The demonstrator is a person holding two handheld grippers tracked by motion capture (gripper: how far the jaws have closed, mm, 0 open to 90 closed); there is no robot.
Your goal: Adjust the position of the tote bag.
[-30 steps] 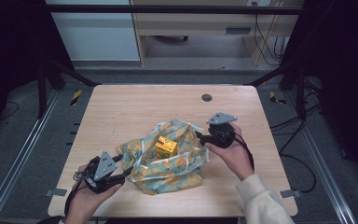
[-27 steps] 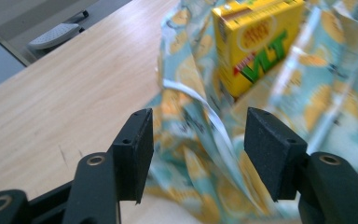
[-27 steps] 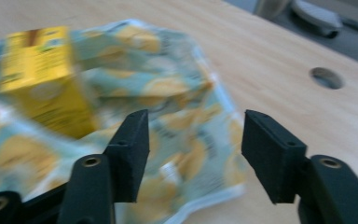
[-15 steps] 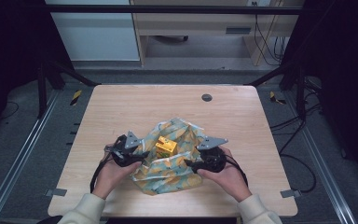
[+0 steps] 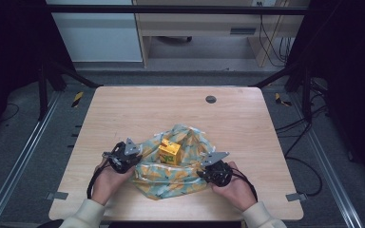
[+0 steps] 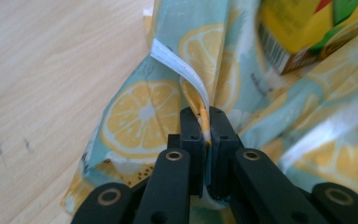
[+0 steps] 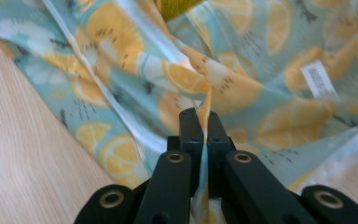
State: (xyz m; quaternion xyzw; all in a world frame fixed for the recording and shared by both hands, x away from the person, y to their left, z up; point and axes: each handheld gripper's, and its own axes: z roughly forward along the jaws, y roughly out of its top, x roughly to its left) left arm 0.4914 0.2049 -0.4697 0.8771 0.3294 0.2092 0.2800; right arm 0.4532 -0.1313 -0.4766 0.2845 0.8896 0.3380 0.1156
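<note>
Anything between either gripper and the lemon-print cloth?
No. The left gripper and the right gripper are each shut directly on a fold of the lemon-print cloth; the yellow carton sits mid-cloth, apart from both.

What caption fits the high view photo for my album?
Two handheld grippers, left gripper and right gripper, pinch a lemon-print cloth around a yellow carton.

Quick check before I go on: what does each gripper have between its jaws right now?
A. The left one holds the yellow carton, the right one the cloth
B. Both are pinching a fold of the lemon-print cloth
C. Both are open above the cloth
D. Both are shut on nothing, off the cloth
B: the left gripper and the right gripper each clamp a fold of the lemon-print cloth, while the yellow carton sits untouched on it.
</note>
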